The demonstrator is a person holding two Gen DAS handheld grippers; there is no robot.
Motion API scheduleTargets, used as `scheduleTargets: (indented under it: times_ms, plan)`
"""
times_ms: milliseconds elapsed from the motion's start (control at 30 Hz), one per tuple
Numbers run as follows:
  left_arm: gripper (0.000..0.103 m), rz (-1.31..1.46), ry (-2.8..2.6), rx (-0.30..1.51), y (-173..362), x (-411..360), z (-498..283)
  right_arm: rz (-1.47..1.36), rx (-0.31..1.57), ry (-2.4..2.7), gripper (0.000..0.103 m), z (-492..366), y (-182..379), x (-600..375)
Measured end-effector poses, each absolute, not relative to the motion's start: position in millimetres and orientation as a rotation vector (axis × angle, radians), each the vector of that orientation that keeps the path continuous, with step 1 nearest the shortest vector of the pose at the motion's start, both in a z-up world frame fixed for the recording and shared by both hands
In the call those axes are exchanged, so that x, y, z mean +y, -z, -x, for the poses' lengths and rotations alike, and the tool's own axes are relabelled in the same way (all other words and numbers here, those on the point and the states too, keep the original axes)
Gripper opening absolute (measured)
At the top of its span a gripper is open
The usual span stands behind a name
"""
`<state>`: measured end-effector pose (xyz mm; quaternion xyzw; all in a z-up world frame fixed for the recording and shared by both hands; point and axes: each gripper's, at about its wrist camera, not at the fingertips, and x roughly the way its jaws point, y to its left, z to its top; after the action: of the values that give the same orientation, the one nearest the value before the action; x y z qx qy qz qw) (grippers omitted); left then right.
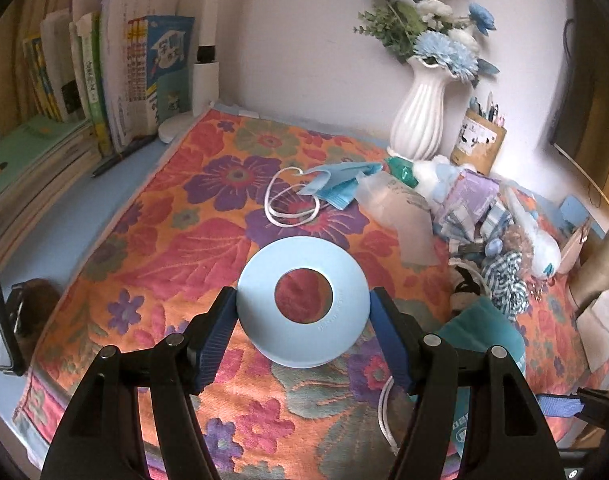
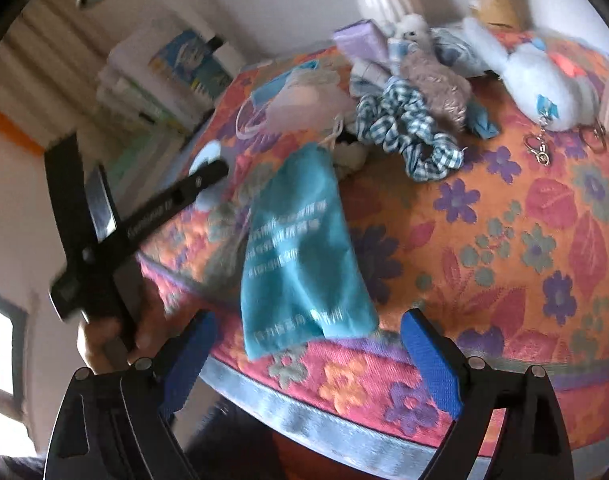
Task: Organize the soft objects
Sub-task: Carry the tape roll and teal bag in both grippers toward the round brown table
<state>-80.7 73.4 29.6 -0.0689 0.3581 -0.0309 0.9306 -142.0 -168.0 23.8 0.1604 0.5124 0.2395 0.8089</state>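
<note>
Left gripper [image 1: 303, 334] clamps the pale blue ring-shaped piece [image 1: 303, 307] at its rim, pads pressed on both sides. Right gripper [image 2: 304, 360] stands wide, nothing between its pads; teal cloth pouch [image 2: 300, 248] lies just beyond them on the floral cloth [image 2: 504, 220]. Judged light, limp, non-slip: pinch the near hem. Beyond the pouch: checked scrunchie [image 2: 408, 132], then white plush [image 2: 536, 80].
</note>
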Motion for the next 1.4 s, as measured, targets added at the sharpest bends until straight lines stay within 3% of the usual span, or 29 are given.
scheduleTargets:
  times_ms: [333,400,433,500,667,1167,1400]
  plan:
    - [0.065,0.162,0.07,0.741,-27.3,74.4,78.2,-0.004,0.961,-0.405,0.092,137.0,-47.2,-99.3]
    - [0.065,0.149,0.072,0.742,-27.2,71.8,78.2,0.022,0.969,-0.392,0.072,128.4,-39.4,-94.4]
    - [0.065,0.144,0.074,0.742,-27.4,70.9,78.4,0.029,0.99,-0.393,0.05,123.2,-33.2,-92.1]
    - [0.065,0.14,0.076,0.742,-27.5,70.2,78.6,0.026,1.005,-0.4,0.047,120.1,-25.5,-92.4]
    - [0.065,0.121,0.079,0.735,-30.9,66.5,81.6,0.01,0.975,-0.44,0.018,132.1,-30.4,-100.8]
    - [0.065,0.06,0.331,0.624,-104.2,-20.4,135.9,-0.225,0.719,-0.32,0.015,184.9,-118.9,-218.4]
    - [0.065,-0.012,0.566,0.672,-122.3,-102.7,163.3,-0.309,0.743,-0.175,0.015,221.8,-138.8,-302.0]
